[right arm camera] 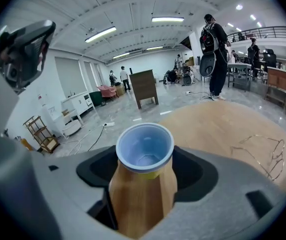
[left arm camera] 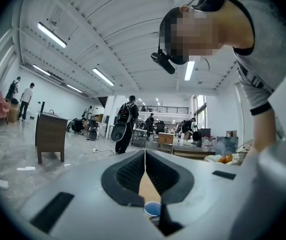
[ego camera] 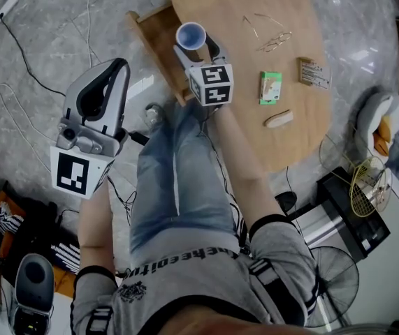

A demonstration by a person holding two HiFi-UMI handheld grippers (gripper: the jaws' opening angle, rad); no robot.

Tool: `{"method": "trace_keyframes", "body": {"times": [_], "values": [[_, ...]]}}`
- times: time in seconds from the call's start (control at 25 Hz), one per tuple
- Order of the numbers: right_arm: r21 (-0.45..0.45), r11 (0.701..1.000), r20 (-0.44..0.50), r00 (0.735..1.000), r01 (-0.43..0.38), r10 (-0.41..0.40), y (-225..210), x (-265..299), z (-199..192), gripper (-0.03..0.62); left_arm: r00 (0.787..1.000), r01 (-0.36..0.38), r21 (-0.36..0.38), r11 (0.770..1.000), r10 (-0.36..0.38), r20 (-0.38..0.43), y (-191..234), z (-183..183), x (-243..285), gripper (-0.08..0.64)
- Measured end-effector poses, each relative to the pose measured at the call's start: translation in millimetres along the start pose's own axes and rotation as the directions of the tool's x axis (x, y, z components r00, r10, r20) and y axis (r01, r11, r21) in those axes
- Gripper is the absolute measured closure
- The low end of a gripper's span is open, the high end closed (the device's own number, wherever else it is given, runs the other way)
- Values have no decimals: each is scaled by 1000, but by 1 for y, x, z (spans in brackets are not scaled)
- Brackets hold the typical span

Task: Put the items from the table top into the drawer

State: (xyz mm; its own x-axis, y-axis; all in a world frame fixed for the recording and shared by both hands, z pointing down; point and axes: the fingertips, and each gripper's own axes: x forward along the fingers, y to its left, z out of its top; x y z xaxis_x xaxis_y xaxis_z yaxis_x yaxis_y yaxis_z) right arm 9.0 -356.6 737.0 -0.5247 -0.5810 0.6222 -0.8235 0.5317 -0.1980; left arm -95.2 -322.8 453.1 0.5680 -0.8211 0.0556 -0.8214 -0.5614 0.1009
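Head view: our right gripper clasps the cup upright, mouth up, at the table edge by the drawer.

Left gripper view: our left gripper is closed, empty.

Right gripper view: 2 jaws flank the cup.

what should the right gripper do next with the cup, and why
Probably carry the blue cup left over the open drawer and lower it in: the right gripper is shut on it at the table edge, with the drawer just beside.

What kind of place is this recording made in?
Probably a large open-plan lab or workshop hall: polished stone floor, long ceiling strip lights, and worktables with people at the back.
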Motion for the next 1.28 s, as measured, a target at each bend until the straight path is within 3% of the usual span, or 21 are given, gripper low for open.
{"method": "trace_keyframes", "body": {"times": [0.24, 0.56, 1.28], "values": [[-20, 1000, -40, 999, -12, 11, 28, 3, -29, 255, 999, 20, 0, 1000, -20, -32, -1, -17, -35, 548], [-17, 1000, -103, 995, 3, -5, 43, 20, -73, 255, 1000, -7, -17, 1000, 7, -24, 7, -29, -63, 548], [18, 994, -185, 977, 111, -106, 26, 59, -128, 253, 997, -24, -59, 998, 20, -69, 24, -74, -81, 548]]}}
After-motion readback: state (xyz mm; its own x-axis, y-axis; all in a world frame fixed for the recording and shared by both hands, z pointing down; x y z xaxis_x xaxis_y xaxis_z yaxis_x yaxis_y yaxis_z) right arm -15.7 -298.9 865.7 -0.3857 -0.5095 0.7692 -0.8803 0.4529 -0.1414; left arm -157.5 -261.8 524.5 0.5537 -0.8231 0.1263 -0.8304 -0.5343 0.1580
